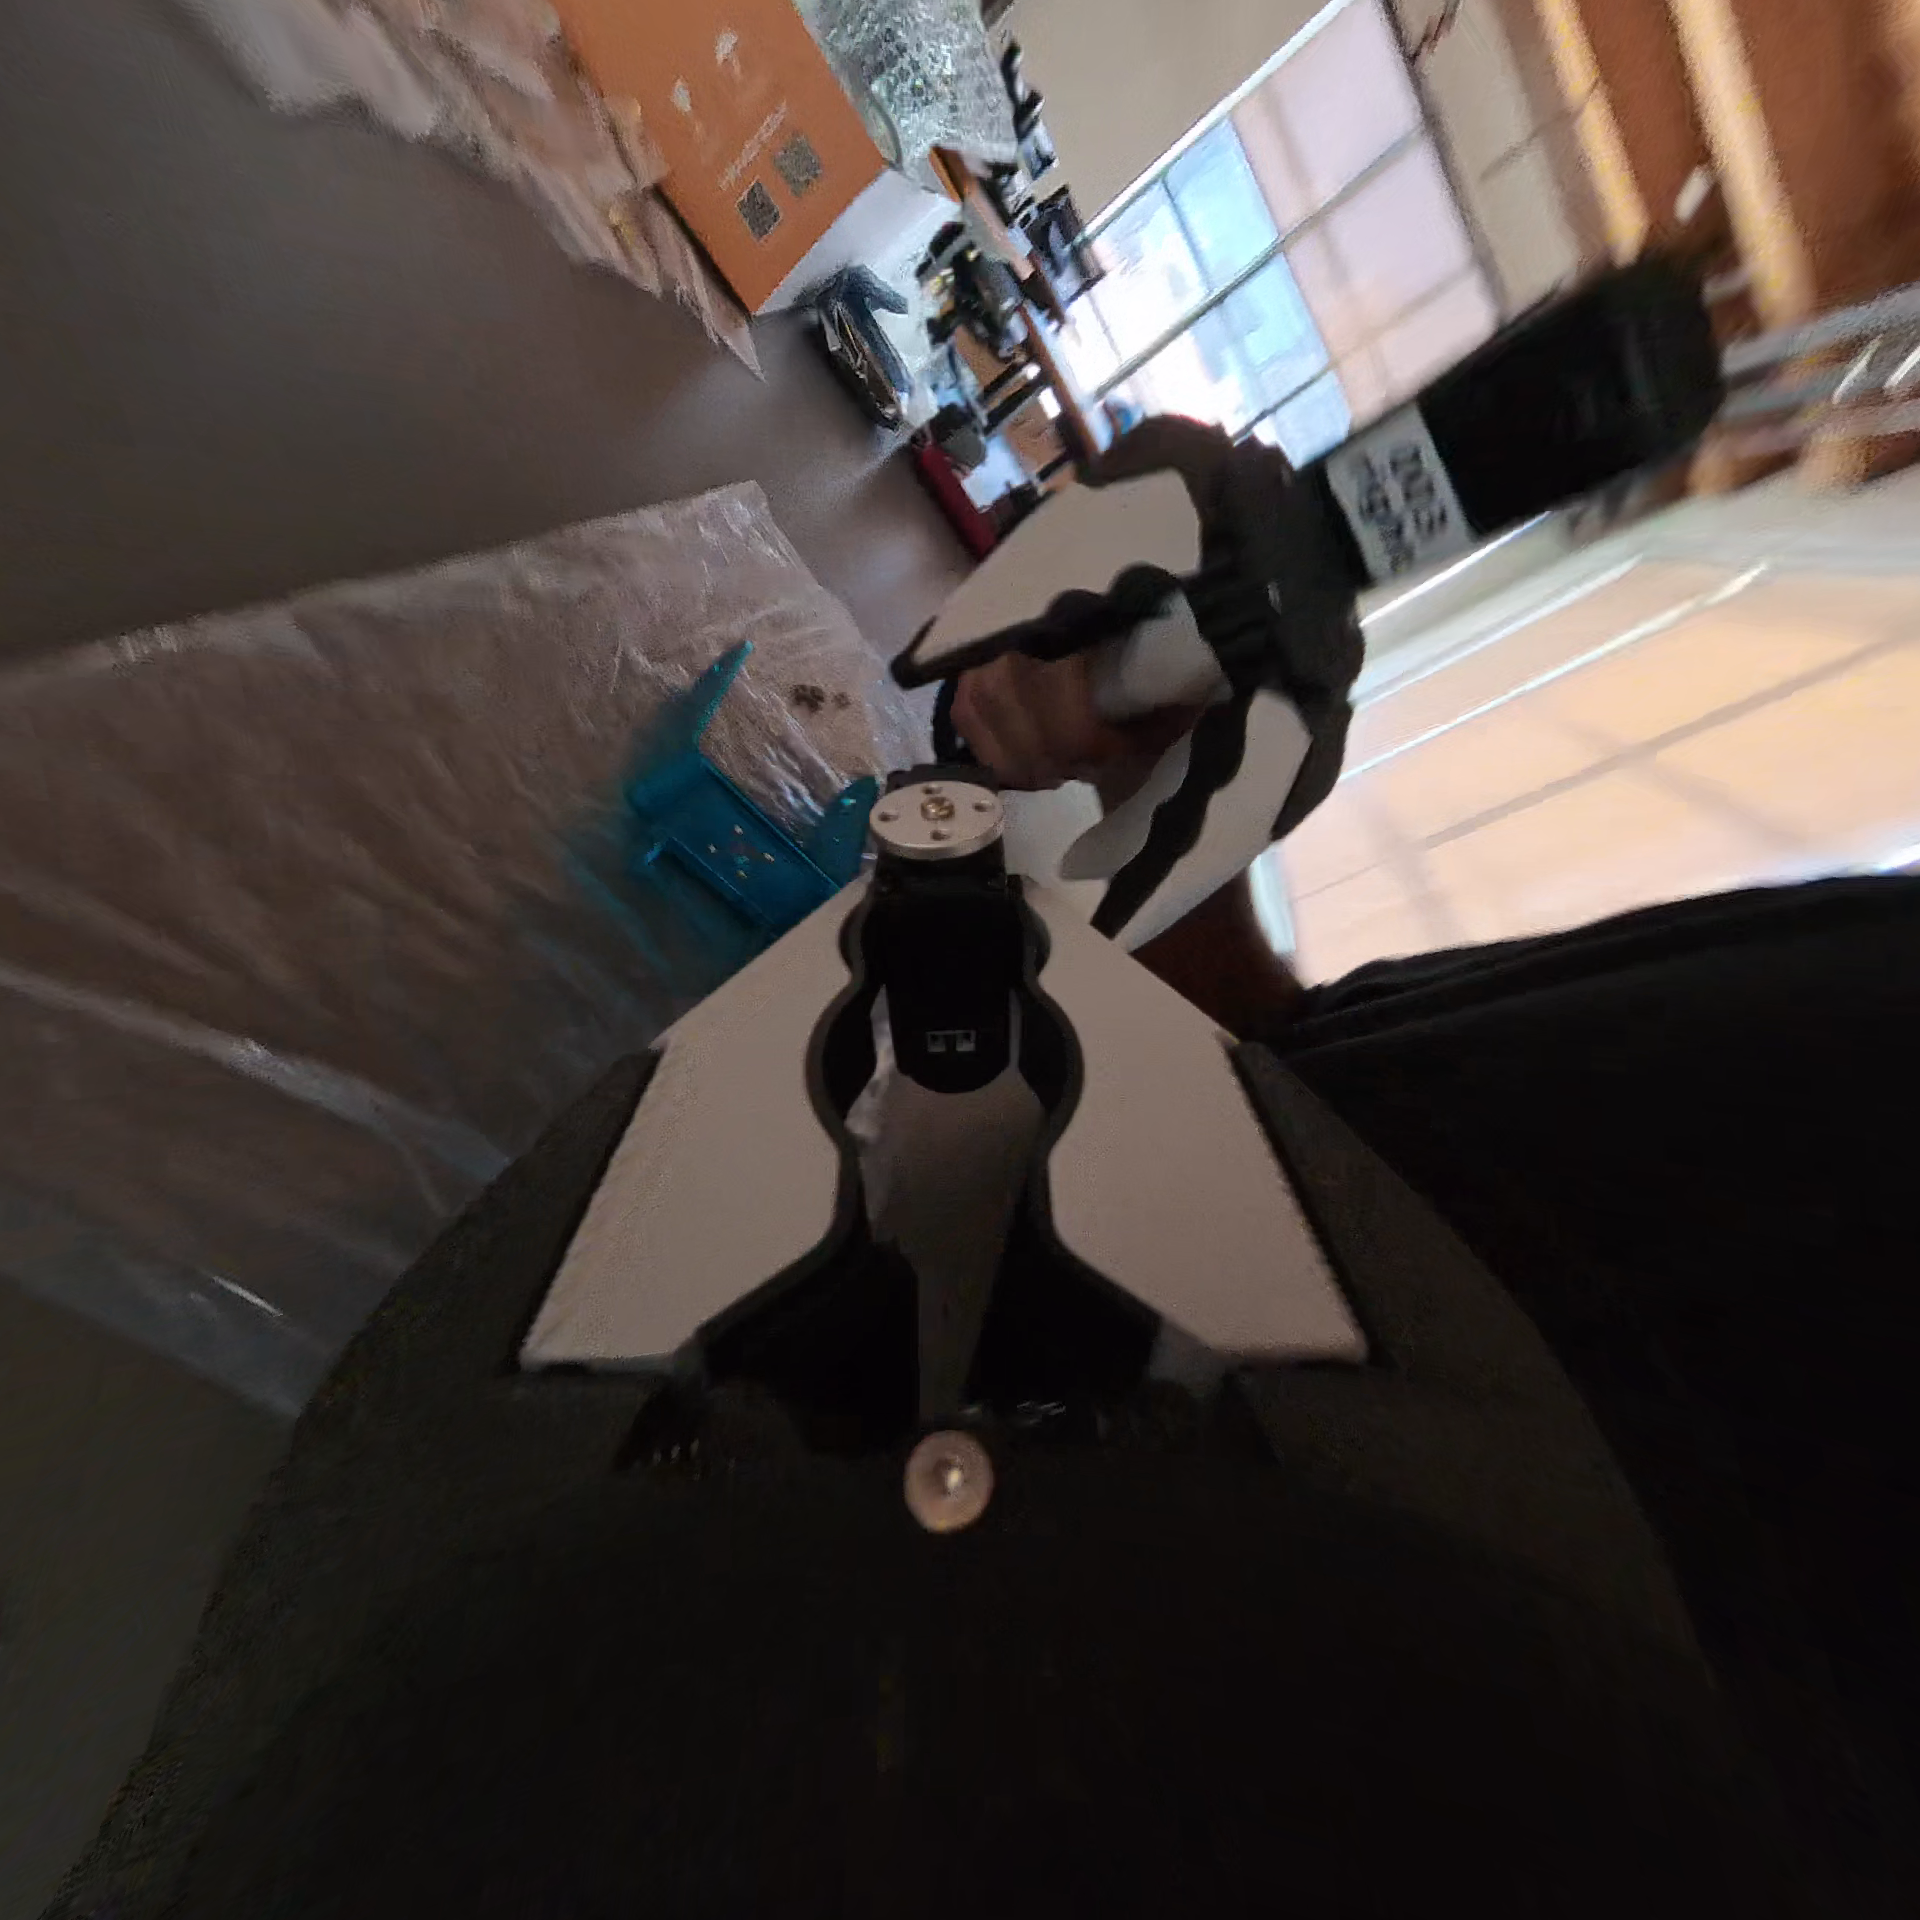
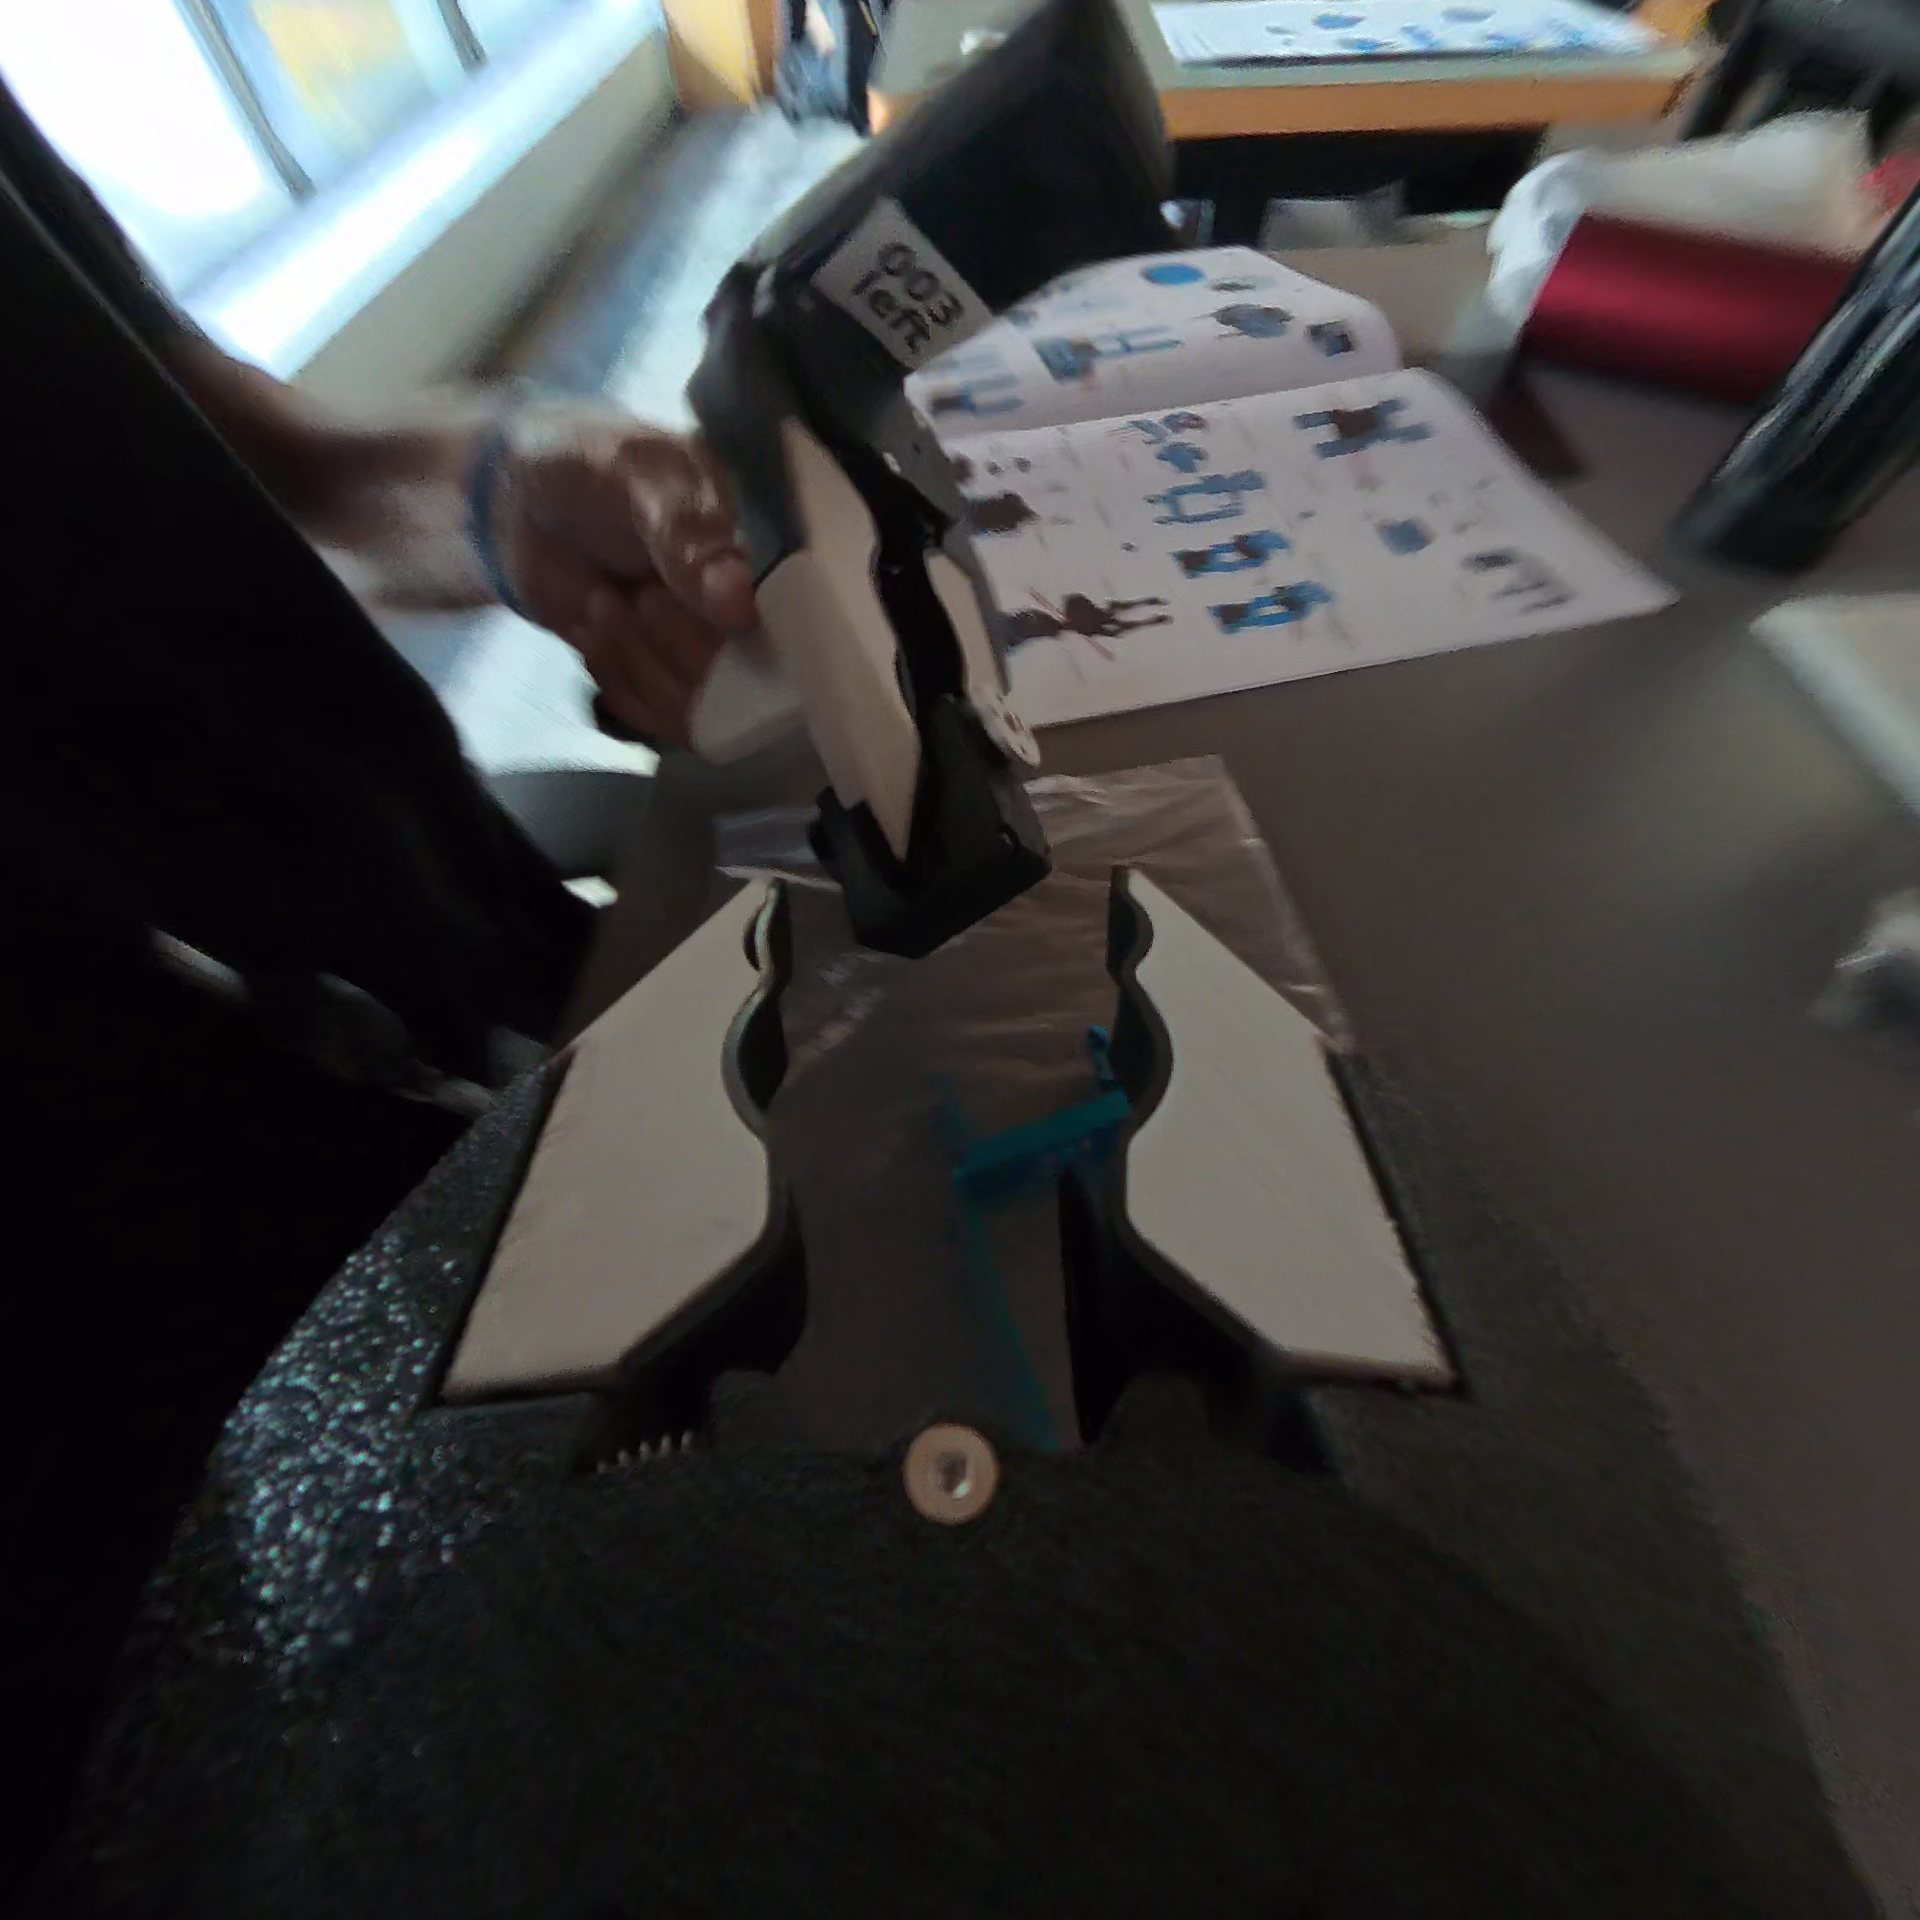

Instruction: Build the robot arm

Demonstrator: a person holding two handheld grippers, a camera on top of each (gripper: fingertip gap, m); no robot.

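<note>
My left gripper (image 1: 940,894) is shut on a black servo motor (image 1: 940,966) whose round silver disc (image 1: 938,821) sticks out past the fingertips. In the right wrist view the left gripper (image 2: 883,810) holds the same motor (image 2: 956,862) in the air, just beyond my right gripper's tips. My right gripper (image 2: 945,894) is open with nothing between its pads; it also shows in the left wrist view (image 1: 1003,779), jaws spread, close behind the motor. A blue metal bracket (image 2: 1039,1153) lies below it on a clear plastic bag (image 2: 1195,883), and shows in the left wrist view too (image 1: 727,821).
An open booklet with blue and black pictures (image 2: 1299,520) lies on the brown table beyond the bag. A dark bottle (image 2: 1818,416) and a red item (image 2: 1683,301) stand at the far right. A person's hand (image 2: 623,561) and dark sleeve are at the left. Cardboard boxes (image 1: 727,156) stand far off.
</note>
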